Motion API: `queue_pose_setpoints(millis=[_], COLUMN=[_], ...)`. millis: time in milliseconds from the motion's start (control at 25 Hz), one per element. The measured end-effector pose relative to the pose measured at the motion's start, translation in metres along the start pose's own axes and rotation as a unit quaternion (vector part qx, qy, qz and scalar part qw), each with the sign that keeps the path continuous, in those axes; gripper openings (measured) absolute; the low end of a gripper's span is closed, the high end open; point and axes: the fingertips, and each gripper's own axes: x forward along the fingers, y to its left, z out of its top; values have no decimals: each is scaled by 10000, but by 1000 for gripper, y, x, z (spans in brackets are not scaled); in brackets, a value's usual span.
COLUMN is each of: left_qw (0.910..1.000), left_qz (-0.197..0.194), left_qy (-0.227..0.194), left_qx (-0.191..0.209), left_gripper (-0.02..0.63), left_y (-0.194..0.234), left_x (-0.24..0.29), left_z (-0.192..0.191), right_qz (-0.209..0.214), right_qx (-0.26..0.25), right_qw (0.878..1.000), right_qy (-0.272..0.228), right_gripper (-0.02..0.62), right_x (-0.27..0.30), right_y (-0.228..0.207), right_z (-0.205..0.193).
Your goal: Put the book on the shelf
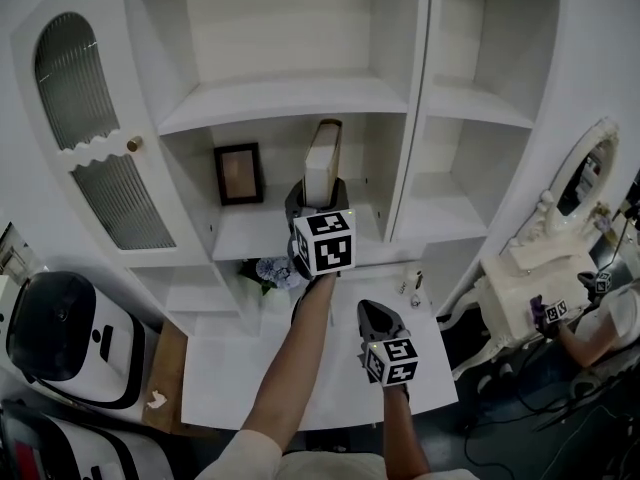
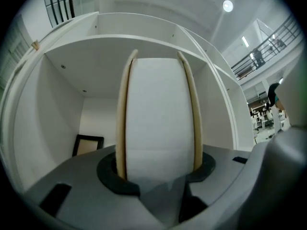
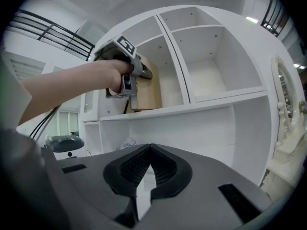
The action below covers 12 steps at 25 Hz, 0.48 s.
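The left tool (image 1: 318, 204) grips the book (image 1: 323, 163) upright so it can stand on the shelf (image 1: 245, 236) near the picture frame (image 1: 239, 173) — the right tool (image 1: 377, 315) hangs low, closed and empty.

A home-style room is suggested by a white shelf unit (image 1: 290, 98), a framed picture (image 1: 238, 173) and an ornate dressing table (image 1: 525, 278) with a mirror (image 1: 590, 168). A large hall is shown around it: balcony railings (image 2: 268, 44) and a ceiling light (image 2: 228, 5) are seen overhead, and cables (image 1: 545, 416) are spread on the floor.
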Motion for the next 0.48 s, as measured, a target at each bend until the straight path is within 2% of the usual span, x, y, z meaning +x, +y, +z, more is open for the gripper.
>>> queue_pose_setpoints(millis=[120, 320, 480], left_qw=[9998, 9998, 9998], left_qz=[12, 115, 176], left_qy=[75, 119, 81], left_qx=[183, -90, -64], left_gripper=[230, 230, 230], left_y=[-2, 8, 6], left_x=[12, 37, 62], left_z=[-10, -12, -17], right_qz=[-35, -96, -222], right_qx=[-134, -213, -276], right_qw=[9999, 9997, 9993], right_qy=[-31, -35, -101], right_gripper=[25, 25, 25], right_x=[-2, 2, -1], right_y=[-3, -13, -27], right_z=[4, 4, 11])
